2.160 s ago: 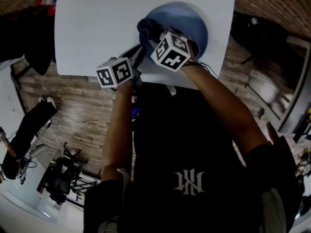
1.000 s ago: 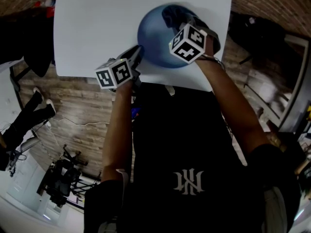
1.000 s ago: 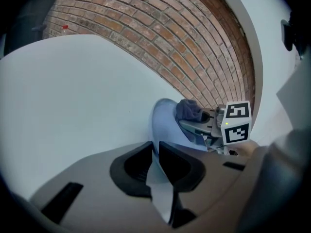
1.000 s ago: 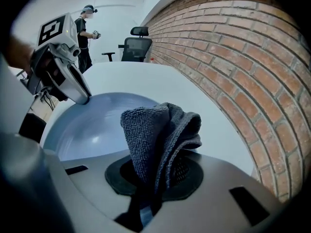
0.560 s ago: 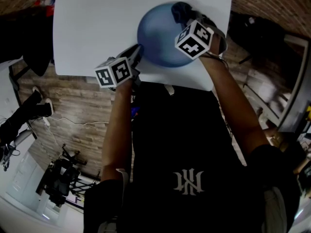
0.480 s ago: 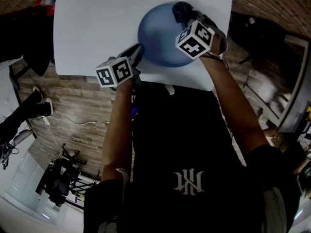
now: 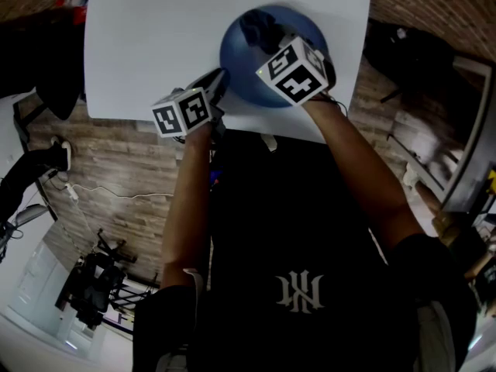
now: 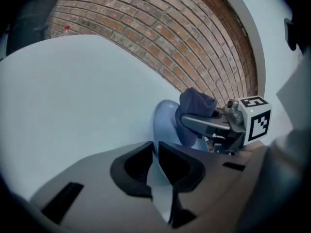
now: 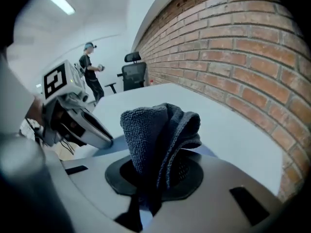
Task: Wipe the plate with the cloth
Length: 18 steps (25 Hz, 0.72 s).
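Head view: you are mid-wipe, right gripper [image 7: 270, 43] pinching the cloth [image 7: 257, 26] over the plate [image 7: 236, 64], left gripper [image 7: 219, 81] clamping its rim; wiping probably remains.

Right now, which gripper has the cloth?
The right gripper pinches the dark blue terry cloth; the left gripper's fingers have just been closing on the round blue plate.
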{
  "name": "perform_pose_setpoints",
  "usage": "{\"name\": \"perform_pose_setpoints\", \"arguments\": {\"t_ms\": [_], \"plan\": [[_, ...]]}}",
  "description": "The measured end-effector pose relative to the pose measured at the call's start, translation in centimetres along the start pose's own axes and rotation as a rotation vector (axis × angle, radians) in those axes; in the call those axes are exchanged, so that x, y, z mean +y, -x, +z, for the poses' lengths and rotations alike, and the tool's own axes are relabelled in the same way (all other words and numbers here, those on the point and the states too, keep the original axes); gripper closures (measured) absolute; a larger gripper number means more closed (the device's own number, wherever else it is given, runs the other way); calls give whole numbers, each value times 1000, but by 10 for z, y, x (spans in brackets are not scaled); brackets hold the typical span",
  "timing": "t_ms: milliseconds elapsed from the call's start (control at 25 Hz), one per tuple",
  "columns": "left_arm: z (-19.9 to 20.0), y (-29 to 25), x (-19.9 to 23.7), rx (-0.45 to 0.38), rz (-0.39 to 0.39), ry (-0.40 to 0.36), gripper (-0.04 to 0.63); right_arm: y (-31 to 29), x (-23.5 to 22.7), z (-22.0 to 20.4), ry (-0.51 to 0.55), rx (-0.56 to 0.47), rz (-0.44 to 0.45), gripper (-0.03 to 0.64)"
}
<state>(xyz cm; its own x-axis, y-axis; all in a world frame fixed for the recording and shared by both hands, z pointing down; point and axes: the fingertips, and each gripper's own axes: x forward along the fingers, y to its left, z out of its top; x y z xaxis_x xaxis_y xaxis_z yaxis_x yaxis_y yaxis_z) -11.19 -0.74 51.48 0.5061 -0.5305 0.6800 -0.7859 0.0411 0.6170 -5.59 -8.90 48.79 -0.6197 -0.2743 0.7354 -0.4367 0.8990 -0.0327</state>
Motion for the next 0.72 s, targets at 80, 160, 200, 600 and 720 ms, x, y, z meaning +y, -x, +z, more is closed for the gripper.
{"name": "perform_pose_setpoints", "arguments": {"t_ms": [80,160,200,600,720], "plan": [[0,-1,0,-1,2,2,554,-11,27,-2,-102,-15,109,545],[0,-1,0,-3,5,3,554,-21,46,-8,-165,3,179,545],[1,0,-1,-4,6,4,554,-25,51,-11,-172,17,194,545],[2,2,0,-15,14,8,557,-41,70,-12,-152,72,235,545],[2,1,-1,-13,16,8,557,-38,67,-17,-111,77,218,545]]}}
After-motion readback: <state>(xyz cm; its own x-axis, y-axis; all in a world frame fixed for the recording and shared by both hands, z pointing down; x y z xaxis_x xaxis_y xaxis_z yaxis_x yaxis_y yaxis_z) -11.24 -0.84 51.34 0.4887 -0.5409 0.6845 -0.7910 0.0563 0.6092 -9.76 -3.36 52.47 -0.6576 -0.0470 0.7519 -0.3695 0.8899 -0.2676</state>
